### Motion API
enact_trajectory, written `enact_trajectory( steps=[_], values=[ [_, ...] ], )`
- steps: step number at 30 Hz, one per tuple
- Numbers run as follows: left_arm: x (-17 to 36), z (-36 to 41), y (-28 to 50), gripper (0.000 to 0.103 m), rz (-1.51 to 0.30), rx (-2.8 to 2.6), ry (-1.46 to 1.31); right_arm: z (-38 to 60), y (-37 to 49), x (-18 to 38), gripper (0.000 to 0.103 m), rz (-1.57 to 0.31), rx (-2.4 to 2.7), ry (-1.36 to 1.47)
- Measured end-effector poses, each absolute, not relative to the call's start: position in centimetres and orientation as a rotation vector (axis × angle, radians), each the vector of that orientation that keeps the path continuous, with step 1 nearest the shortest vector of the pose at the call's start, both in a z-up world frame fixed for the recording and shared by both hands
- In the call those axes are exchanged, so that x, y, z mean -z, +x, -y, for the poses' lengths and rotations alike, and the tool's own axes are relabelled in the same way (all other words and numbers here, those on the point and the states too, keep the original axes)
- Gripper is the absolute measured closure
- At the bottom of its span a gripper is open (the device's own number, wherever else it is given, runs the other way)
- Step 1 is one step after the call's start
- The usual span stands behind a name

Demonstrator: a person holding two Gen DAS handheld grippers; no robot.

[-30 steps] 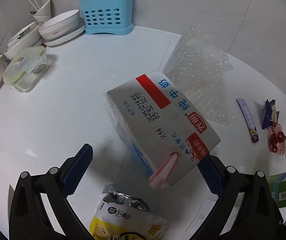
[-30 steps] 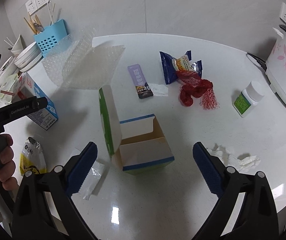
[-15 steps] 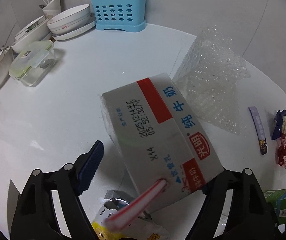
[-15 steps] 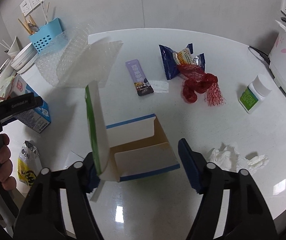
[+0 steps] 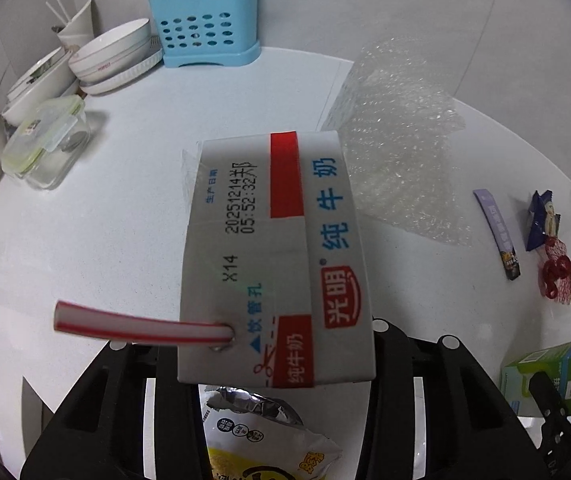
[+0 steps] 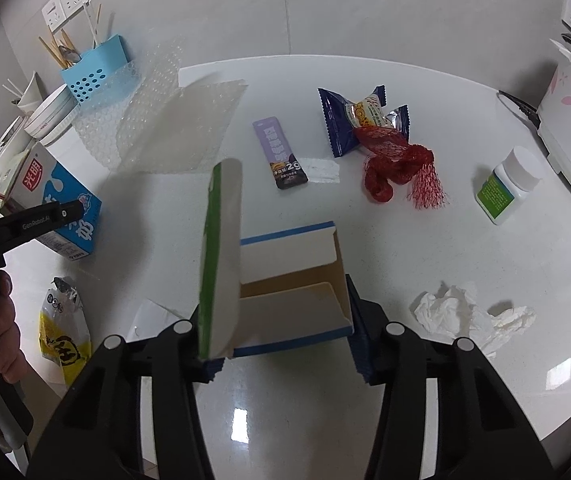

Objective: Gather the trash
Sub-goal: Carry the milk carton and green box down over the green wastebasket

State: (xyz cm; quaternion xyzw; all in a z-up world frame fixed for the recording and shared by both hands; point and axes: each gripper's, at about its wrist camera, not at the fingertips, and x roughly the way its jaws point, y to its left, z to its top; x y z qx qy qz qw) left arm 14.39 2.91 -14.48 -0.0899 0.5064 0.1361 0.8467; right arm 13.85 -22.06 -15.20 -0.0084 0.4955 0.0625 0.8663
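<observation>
A white, red and blue milk carton [image 5: 273,256] with a striped straw [image 5: 137,326] fills the left wrist view. My left gripper [image 5: 275,346] is closing on its two sides, its fingertips hidden under the carton. In the right wrist view the carton [image 6: 65,204] stands at the left with a black finger [image 6: 45,216] against it. My right gripper [image 6: 281,344] is closing on an open green and white cardboard box [image 6: 293,300]. Its blue pads [image 6: 359,344] touch both side walls, and the box lid [image 6: 221,260] stands upright.
Bubble wrap [image 5: 401,152] lies behind the carton and a yellow snack bag [image 5: 261,440] below it. A blue utensil holder [image 5: 205,32], bowls [image 5: 113,56] and a lidded container [image 5: 45,136] stand at the back left. Wrappers [image 6: 279,152], a red net [image 6: 401,164], a pill bottle [image 6: 505,184] and crumpled tissue [image 6: 461,312] lie right.
Both grippers have narrowed from wide open onto their objects. The carton has turned square to the left gripper, its straw now pointing left. The box sits closer, between the right pads.
</observation>
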Motion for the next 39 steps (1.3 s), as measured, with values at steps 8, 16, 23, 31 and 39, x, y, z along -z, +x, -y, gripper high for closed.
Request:
enact_trajectory(
  steps=[8,16,23,31,39],
  values=[
    [12.5,-1.9,12.6,0.063,-1.026,-0.217,-0.163,22.1,12.6,14.1,0.056,-1.011,-0.136,-0.030],
    [10.0,-1.7,9.2,0.063,-1.000,-0.154,-0.182,22.2,10.2,11.8,0.056,-0.963,-0.152,-0.041],
    [8.3,-1.1,5.3,0.063,-0.979,-0.120,-0.175,22.0,7.2,10.1,0.056,-0.930,-0.179,-0.061],
    [7.1,0.5,0.0,0.063,-0.962,-0.079,-0.125,22.1,3.0,9.2,0.056,-0.921,-0.200,-0.086],
    [7.7,1.6,-5.1,0.063,-0.987,-0.019,-0.086,22.4,-1.9,9.0,0.056,-0.922,-0.216,-0.103]
  ],
)
